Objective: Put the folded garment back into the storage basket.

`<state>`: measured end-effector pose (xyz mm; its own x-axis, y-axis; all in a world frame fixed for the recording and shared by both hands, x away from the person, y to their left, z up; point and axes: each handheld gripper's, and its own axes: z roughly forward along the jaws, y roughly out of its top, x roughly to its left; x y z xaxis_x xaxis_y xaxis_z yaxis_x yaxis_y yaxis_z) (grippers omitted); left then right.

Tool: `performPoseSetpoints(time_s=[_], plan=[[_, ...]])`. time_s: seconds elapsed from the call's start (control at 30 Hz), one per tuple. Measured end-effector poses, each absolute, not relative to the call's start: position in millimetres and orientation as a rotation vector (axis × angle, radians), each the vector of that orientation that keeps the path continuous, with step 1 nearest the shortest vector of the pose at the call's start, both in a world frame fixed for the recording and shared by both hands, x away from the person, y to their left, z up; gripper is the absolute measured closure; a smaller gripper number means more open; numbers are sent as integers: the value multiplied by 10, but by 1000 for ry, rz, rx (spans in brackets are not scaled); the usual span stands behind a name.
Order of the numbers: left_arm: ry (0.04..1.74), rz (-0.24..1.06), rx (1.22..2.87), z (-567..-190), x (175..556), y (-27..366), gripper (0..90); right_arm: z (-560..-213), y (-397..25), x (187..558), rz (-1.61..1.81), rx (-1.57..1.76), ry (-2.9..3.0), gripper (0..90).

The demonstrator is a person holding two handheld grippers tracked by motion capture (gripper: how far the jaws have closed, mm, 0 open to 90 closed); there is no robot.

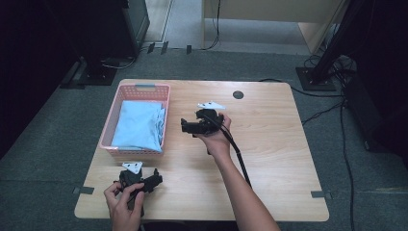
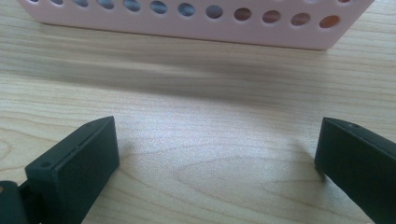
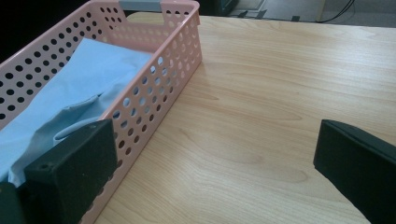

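Note:
A pink perforated basket [image 1: 110, 120] stands on the left half of the wooden table [image 1: 269, 144], and a folded light blue cloth [image 1: 139, 125] lies inside it. In the right gripper view the basket [image 3: 173, 70] and the cloth [image 3: 70, 93] lie close at the left. My right gripper [image 1: 186, 126] hovers just right of the basket, open and empty, its tips [image 3: 217, 163] pointing toward the basket's side. My left gripper [image 1: 158, 179] rests low near the table's front left, open and empty, and its view has the basket's pink wall [image 2: 187, 23] a short way ahead of its tips [image 2: 217, 154].
A dark round cable hole [image 1: 238, 95] sits near the table's far edge. A black cable trails from the right gripper across the table toward the front. Stands, cables and dark equipment ring the table on the carpet.

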<state>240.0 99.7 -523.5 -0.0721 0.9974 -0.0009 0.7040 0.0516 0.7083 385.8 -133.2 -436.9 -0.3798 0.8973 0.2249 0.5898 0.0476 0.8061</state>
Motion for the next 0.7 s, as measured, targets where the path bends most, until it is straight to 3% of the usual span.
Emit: performPoseSetpoints(time_s=[0.7], plan=[[1830, 760, 1702, -5235, 2400, 997, 0, -4508, -1600, 3788, 1213, 1548, 1945, 0]])
